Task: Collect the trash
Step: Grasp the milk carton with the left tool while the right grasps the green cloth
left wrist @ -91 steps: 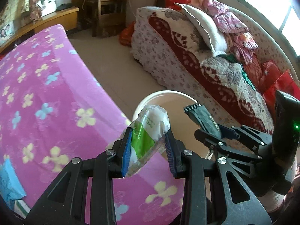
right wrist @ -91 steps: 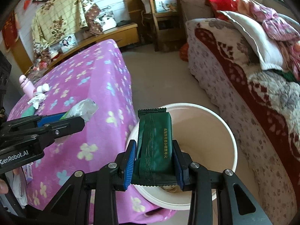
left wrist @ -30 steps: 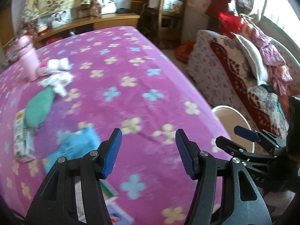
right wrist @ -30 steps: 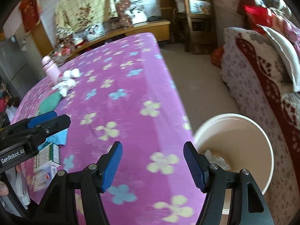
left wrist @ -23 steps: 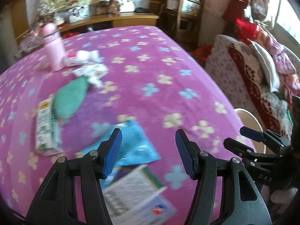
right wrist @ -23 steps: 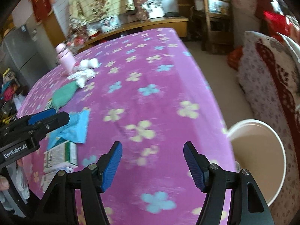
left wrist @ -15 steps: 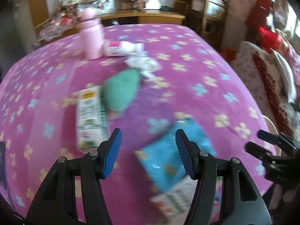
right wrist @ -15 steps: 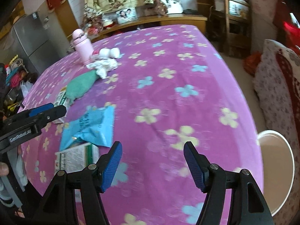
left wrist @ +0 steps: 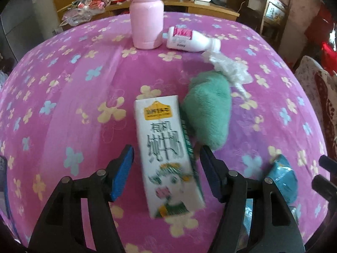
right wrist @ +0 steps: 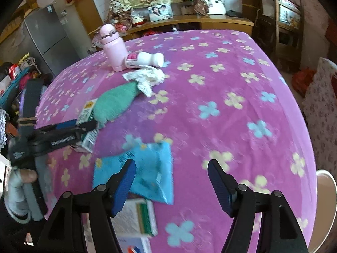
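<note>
My left gripper (left wrist: 166, 164) is open, its jaws either side of a white milk carton (left wrist: 166, 154) lying flat on the purple flowered tablecloth (left wrist: 84, 80). The carton also shows in the right wrist view (right wrist: 87, 113), partly behind the left gripper (right wrist: 69, 130). My right gripper (right wrist: 171, 179) is open and empty above a blue wrapper (right wrist: 145, 170), which shows in the left wrist view (left wrist: 283, 179) too. A crumpled white tissue (right wrist: 146, 78) and a small white bottle (right wrist: 145, 60) lie further back. The white bin's rim (right wrist: 326, 181) shows at the right edge.
A green fluffy cloth (left wrist: 207, 109) lies against the carton. A pink flask (left wrist: 146, 12) stands at the back. A white-and-green box (right wrist: 137, 217) lies near the table's front edge. A wooden shelf, a fridge and a chair stand behind the table.
Both grippers swung left from the bin to the table after dropping their trash. The left gripper has closed in on the milk carton; the right now hovers over the blue wrapper.
</note>
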Demonstrator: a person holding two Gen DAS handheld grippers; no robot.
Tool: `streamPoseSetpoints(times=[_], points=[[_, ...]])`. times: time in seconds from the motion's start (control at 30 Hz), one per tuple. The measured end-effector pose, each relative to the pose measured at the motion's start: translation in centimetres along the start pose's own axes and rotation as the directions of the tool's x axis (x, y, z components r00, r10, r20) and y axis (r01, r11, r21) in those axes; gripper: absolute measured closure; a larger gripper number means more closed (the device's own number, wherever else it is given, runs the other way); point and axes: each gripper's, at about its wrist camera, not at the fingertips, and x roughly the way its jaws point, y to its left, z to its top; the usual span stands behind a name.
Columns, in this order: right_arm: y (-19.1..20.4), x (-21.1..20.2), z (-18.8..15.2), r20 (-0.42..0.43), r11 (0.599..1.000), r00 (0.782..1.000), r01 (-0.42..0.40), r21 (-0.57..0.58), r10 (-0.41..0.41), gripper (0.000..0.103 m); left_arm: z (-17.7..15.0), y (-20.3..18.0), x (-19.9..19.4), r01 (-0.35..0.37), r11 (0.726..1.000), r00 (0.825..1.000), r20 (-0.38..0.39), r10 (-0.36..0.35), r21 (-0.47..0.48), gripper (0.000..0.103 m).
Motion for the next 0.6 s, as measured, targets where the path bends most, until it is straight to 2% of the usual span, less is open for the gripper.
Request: streamPoseSetpoints(times=[0.1, 0.13, 0.17, 0.3, 0.5, 0.6], points=[[1.1, 1.1, 1.4, -0.005, 1.0, 1.0, -0.017, 0.002, 0.017, 0.034, 0.1, 0.8, 0.9, 0.036, 0.999, 0.999, -0.021, -0.036, -0.015, 0.039], [1.5, 1.6, 1.9, -0.008, 1.0, 1.0, -0.02, 0.001, 0.02, 0.034, 0.1, 1.2, 0.9, 0.044, 0.999, 0.999, -0.025, -0.045, -0.024, 0.042], [2.0, 2.1, 2.5, -0.012, 1.0, 1.0, -0.025, 0.0, 0.025, 0.034, 0.1, 1.7, 0.8, 0.045, 0.998, 0.999, -0.024, -0.046, -0.033, 0.05], [3.4, 4.2, 4.7, -0.036, 0.998, 0.998, -0.054, 0.017, 0.055, 0.034, 0.0, 3.3, -0.1, 0.019, 0.999, 1.0, -0.008, -0.02, -0.033, 0.05], [5.4, 8.2, 8.5, -0.067, 0.982, 0.989, -0.118, 0.145, 0.129, 0.033, 0.0, 6.2, -1.2, 0.012, 0.997, 1.0, 0.016, -0.011, -0.074, 0.05], [6.5, 10.2, 10.3, -0.073, 0.971, 0.986, -0.136, 0.197, 0.153, 0.026, 0.0, 6.8, -1.4, 0.026, 0.996, 1.0, 0.019, -0.024, -0.083, 0.05]])
